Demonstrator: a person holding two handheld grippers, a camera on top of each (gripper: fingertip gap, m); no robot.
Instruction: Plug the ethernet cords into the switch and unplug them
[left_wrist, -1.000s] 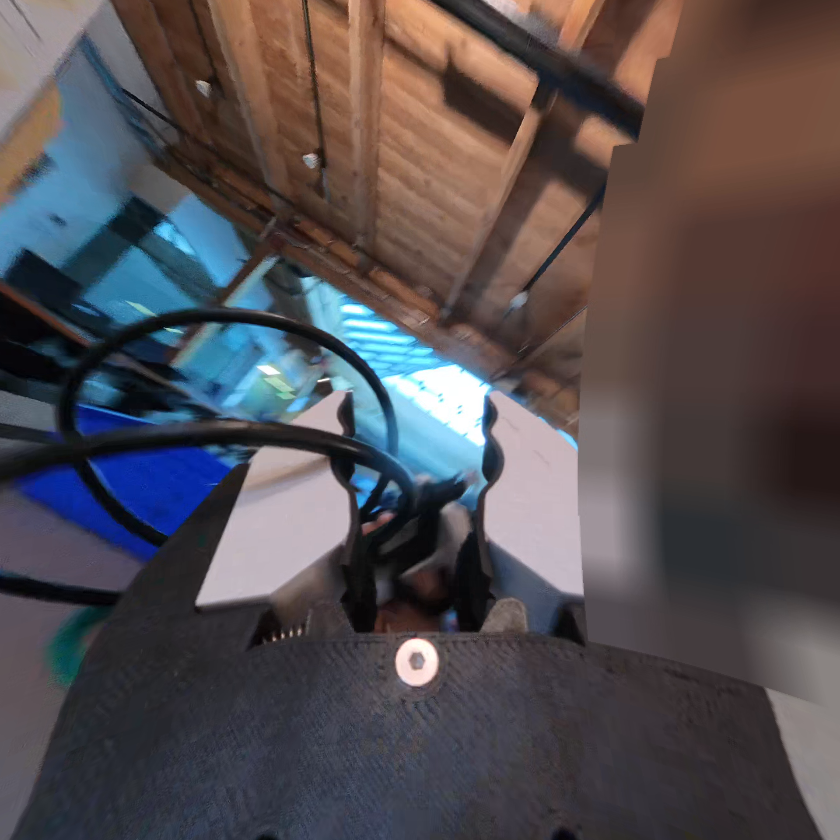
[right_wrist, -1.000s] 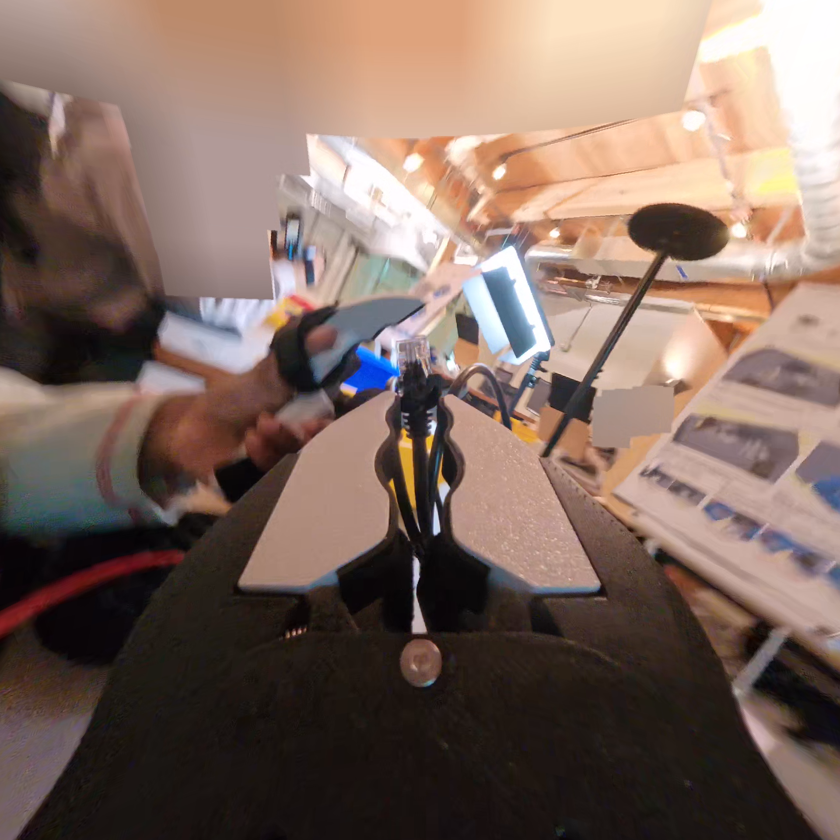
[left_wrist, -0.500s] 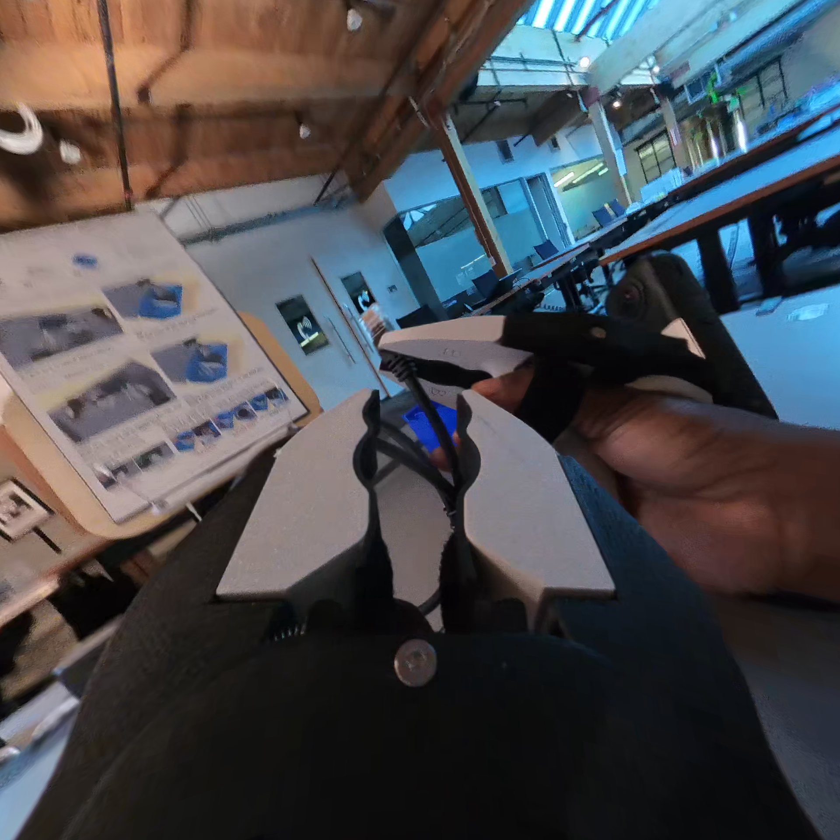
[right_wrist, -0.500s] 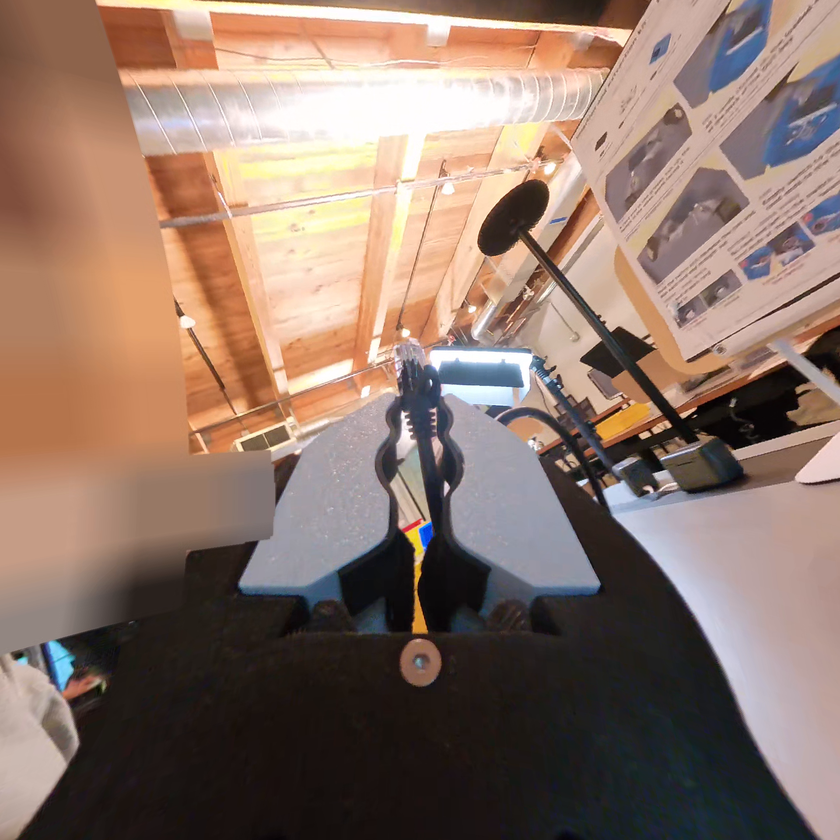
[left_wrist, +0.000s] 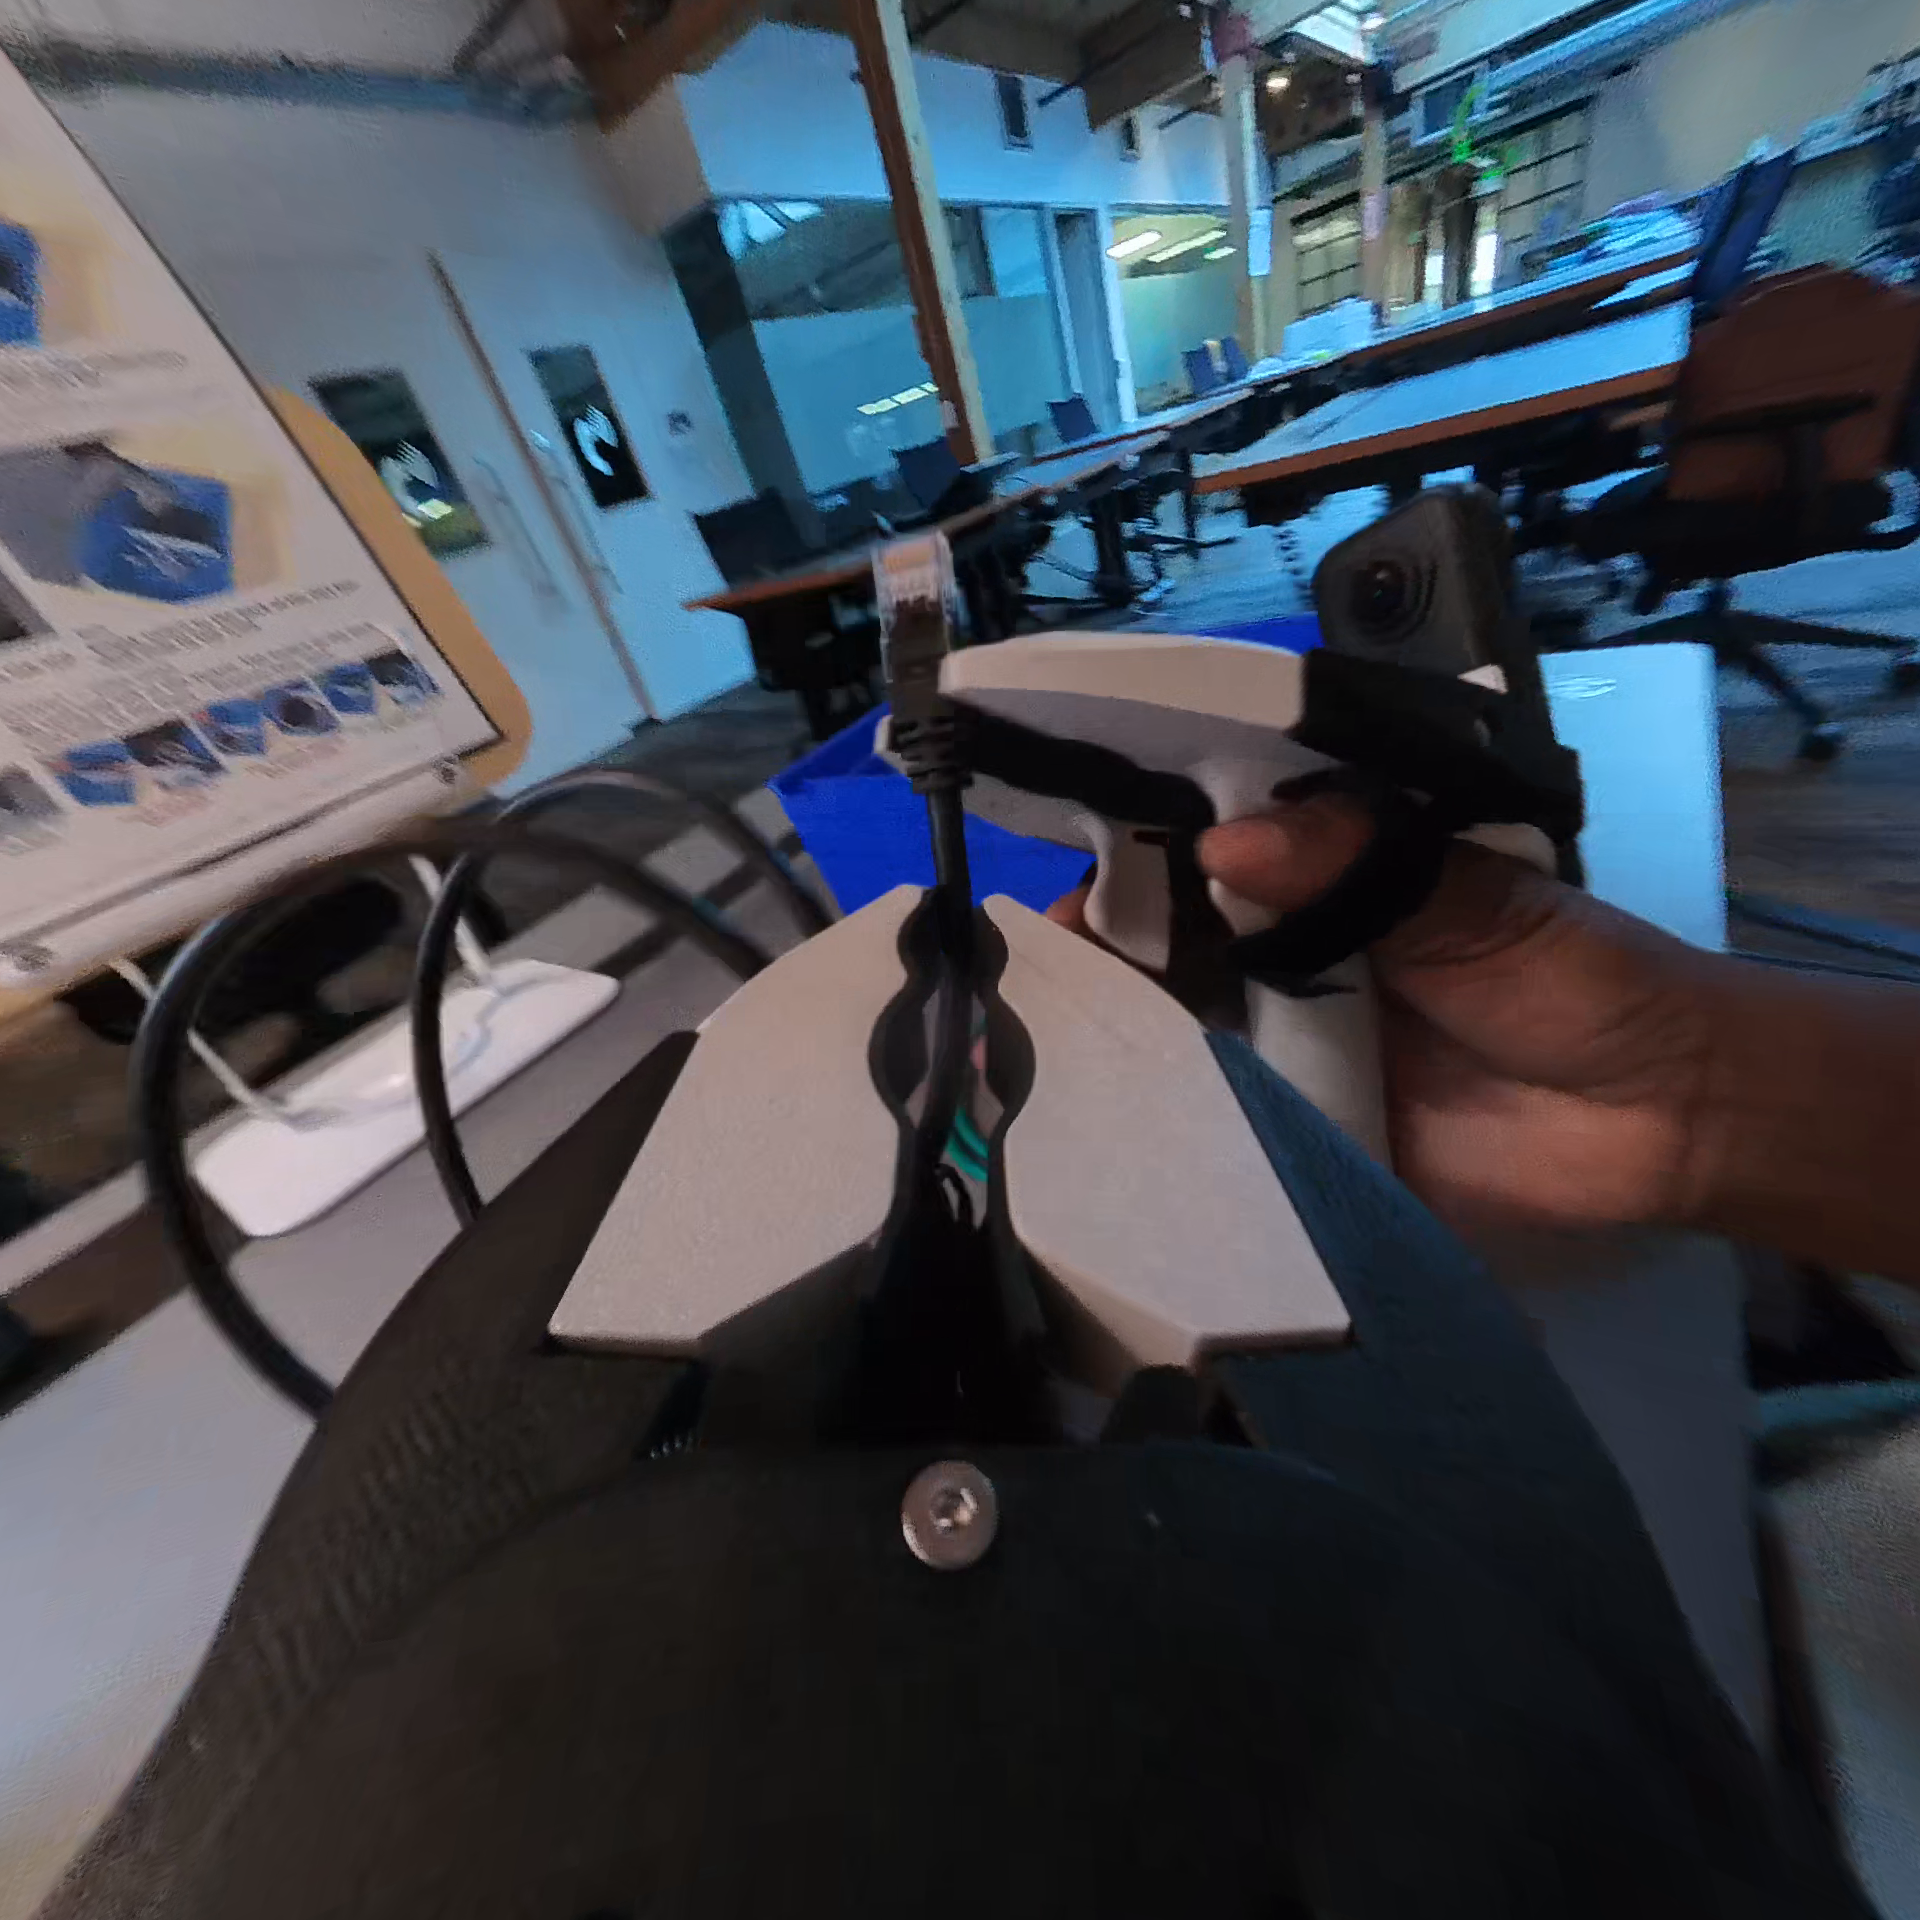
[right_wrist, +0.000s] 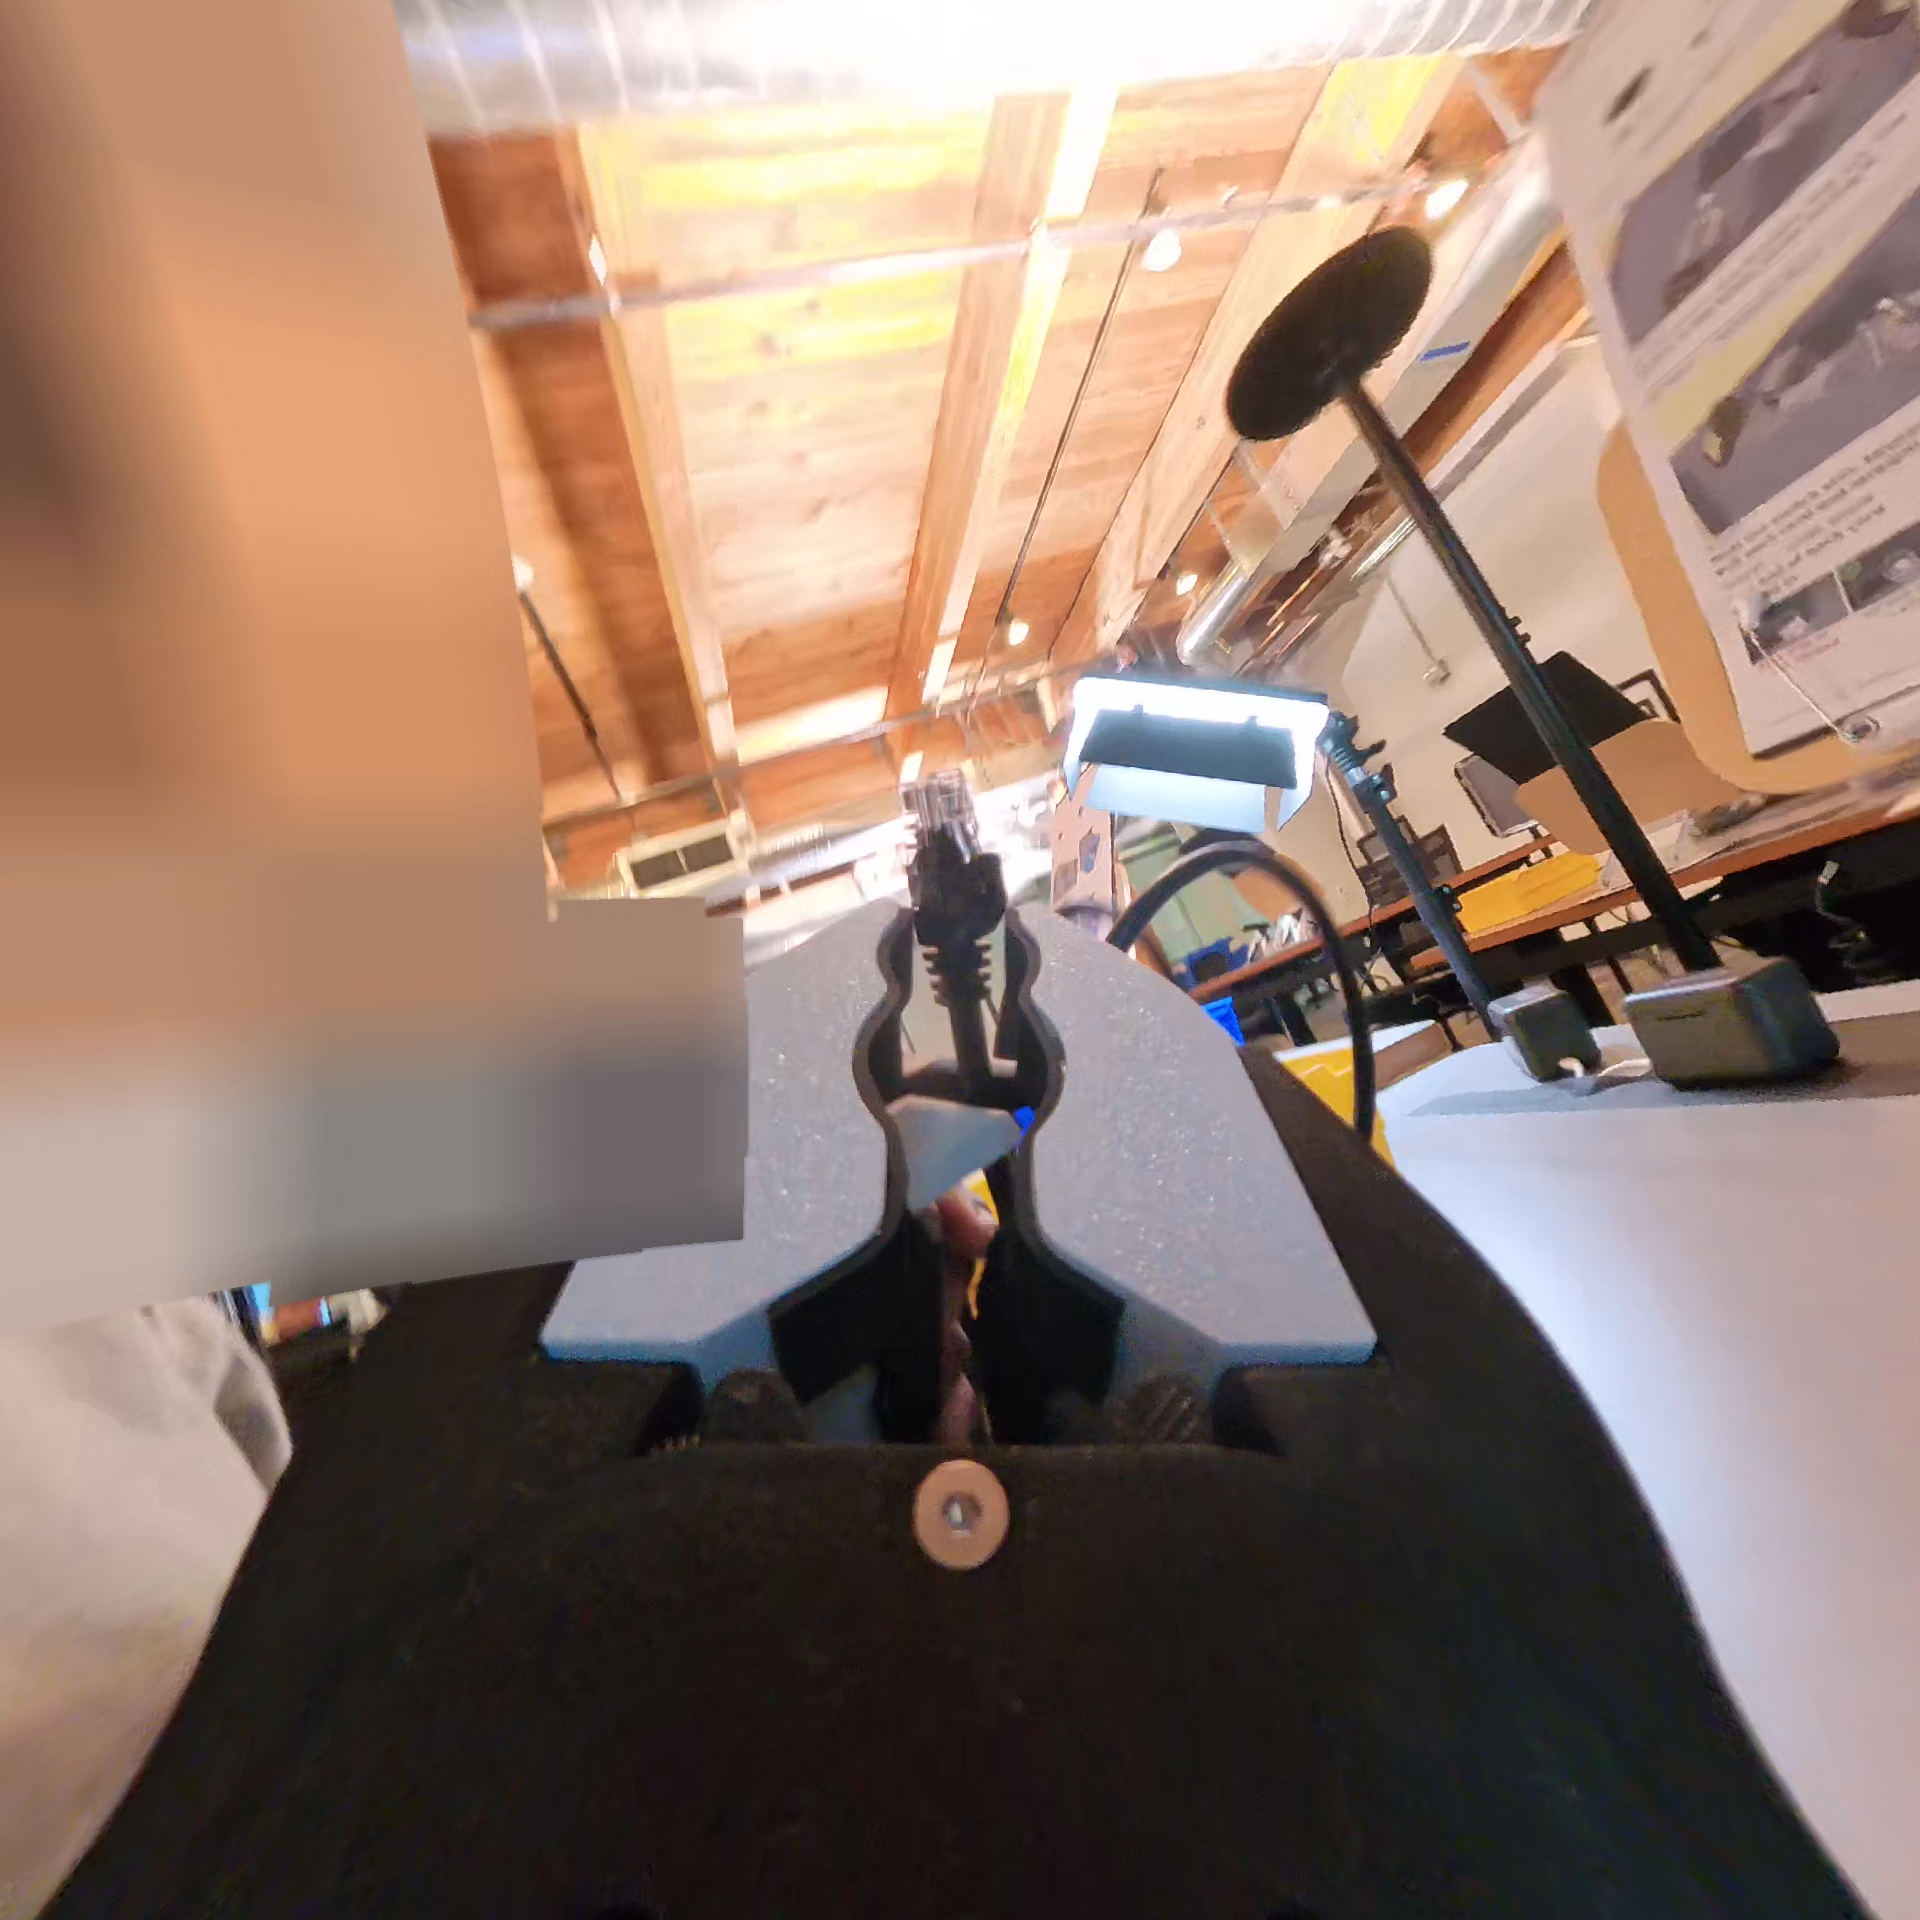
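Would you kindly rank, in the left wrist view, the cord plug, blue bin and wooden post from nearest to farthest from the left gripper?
1. Cord plug, just above the left gripper.
2. Blue bin, behind the fingers.
3. Wooden post, far back across the room.

Black cord (left_wrist: 948, 852), clear plug (left_wrist: 914, 587), blue bin (left_wrist: 883, 831).

Cool, bluish daylight in the left wrist view, even and soft, without hard shadows. Sharp on the clear-tipped black ethernet cord (left_wrist: 928, 717); blurred on the tilted white poster board (left_wrist: 177, 582) and far desks. Warm orange cast in the right wrist view, with strong glare from the silver ceiling duct (right_wrist: 935, 42) and glowing rectangular panel lamp (right_wrist: 1195, 764). Curved, stretched edges in both.
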